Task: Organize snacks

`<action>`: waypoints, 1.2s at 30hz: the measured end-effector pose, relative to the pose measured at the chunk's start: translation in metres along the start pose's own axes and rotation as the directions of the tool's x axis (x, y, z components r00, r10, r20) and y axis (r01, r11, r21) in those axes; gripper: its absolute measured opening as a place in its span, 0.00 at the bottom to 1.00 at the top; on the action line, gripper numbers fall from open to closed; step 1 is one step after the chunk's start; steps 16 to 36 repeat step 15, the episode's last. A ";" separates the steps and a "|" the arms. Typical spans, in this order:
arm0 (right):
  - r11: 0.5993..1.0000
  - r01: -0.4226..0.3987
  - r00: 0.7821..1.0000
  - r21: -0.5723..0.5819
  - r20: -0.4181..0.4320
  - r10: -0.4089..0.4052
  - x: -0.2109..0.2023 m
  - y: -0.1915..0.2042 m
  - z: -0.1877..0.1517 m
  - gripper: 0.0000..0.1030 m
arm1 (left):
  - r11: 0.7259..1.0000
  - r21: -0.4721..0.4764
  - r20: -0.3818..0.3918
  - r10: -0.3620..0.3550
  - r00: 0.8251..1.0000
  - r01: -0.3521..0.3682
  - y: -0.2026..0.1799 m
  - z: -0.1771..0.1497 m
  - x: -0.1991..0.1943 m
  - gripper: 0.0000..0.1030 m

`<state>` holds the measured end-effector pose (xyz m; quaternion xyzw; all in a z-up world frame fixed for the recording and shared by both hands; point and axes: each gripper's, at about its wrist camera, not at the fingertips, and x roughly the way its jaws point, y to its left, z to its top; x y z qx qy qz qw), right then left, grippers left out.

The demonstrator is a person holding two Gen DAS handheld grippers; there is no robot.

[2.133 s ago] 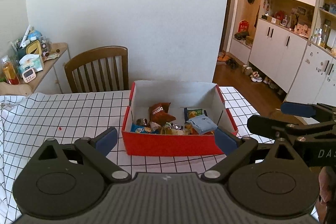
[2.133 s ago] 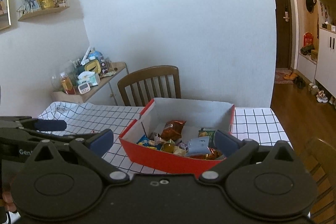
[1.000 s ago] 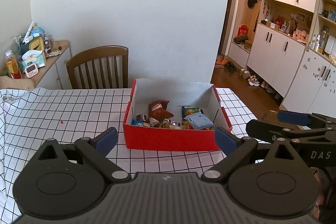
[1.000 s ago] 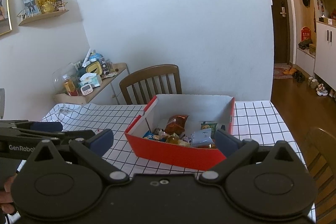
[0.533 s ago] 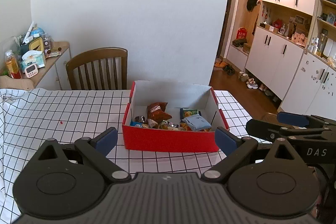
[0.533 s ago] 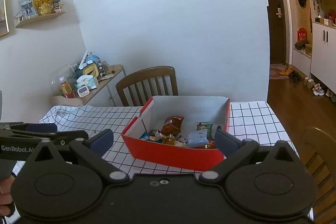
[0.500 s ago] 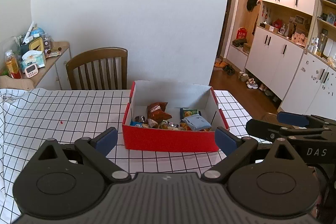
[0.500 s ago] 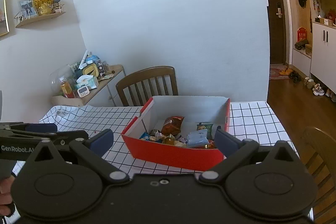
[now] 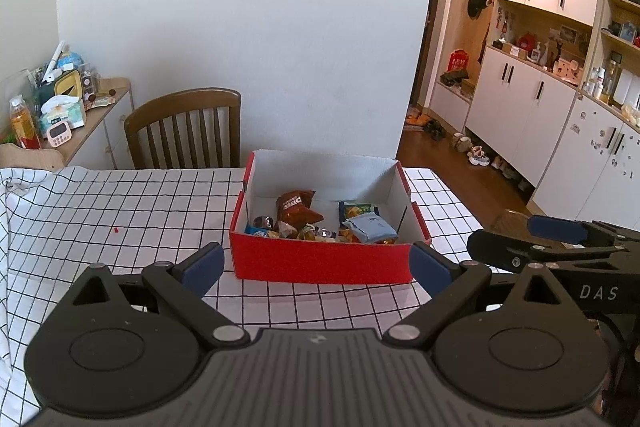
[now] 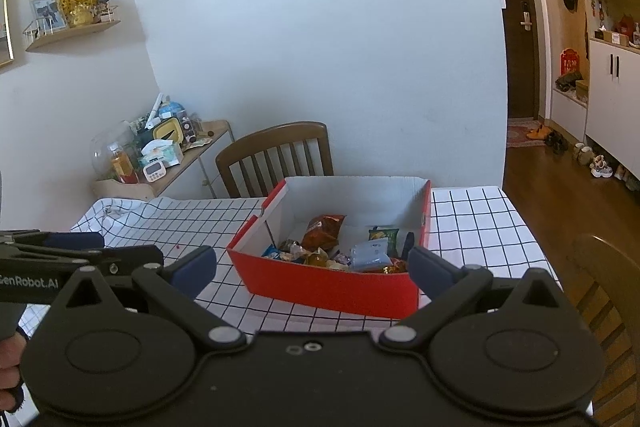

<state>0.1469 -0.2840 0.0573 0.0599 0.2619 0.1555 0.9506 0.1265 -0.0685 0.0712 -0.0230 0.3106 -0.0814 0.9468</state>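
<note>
A red cardboard box with white inner walls stands on the checked tablecloth. It holds several snack packets, among them an orange-brown bag, a pale blue pouch and a green packet. My left gripper is open and empty, held back from the box's near wall. My right gripper is open and empty too, in front of the box, whose snacks show inside. Each gripper shows at the edge of the other's view.
A wooden chair stands behind the table. A side shelf with bottles, tissues and a timer is at the left. White cabinets and a hallway lie to the right. Another chair's back is at the table's right.
Both grippers have drawn back and risen a little, so the box looks smaller and farther away. Both stay open and empty. The box and snacks have not moved.
</note>
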 end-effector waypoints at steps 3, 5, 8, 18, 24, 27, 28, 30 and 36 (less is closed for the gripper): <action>1.000 0.000 1.000 0.001 0.001 0.000 -0.001 -0.001 -0.001 1.00 | 1.000 0.002 0.001 -0.002 1.000 0.002 -0.002 -0.001 -0.002 0.97; 1.000 0.002 1.000 0.004 0.001 -0.002 -0.003 -0.002 -0.002 1.00 | 1.000 0.002 -0.002 -0.004 1.000 0.004 -0.003 -0.001 -0.002 0.97; 1.000 0.005 1.000 0.004 -0.001 -0.005 -0.006 -0.002 -0.003 1.00 | 1.000 0.003 -0.004 -0.004 1.000 0.004 -0.005 -0.002 -0.003 0.97; 1.000 0.008 1.000 0.009 -0.006 -0.008 -0.011 -0.004 -0.006 1.00 | 1.000 -0.010 -0.019 -0.018 1.000 0.018 -0.004 -0.004 -0.004 0.97; 1.000 0.008 1.000 0.009 -0.006 -0.008 -0.011 -0.004 -0.006 1.00 | 1.000 -0.010 -0.019 -0.018 1.000 0.018 -0.004 -0.004 -0.004 0.97; 1.000 0.008 1.000 0.009 -0.006 -0.008 -0.011 -0.004 -0.006 1.00 | 1.000 -0.010 -0.019 -0.018 1.000 0.018 -0.004 -0.004 -0.004 0.97; 1.000 0.008 1.000 0.009 -0.006 -0.008 -0.011 -0.004 -0.006 1.00 | 1.000 -0.010 -0.019 -0.018 1.000 0.018 -0.004 -0.004 -0.004 0.97; 1.000 0.008 1.000 0.009 -0.006 -0.008 -0.011 -0.004 -0.006 1.00 | 1.000 -0.010 -0.019 -0.018 1.000 0.018 -0.004 -0.004 -0.004 0.97; 1.000 0.008 1.000 0.009 -0.006 -0.008 -0.011 -0.004 -0.006 1.00 | 1.000 -0.010 -0.019 -0.018 1.000 0.018 -0.004 -0.004 -0.004 0.97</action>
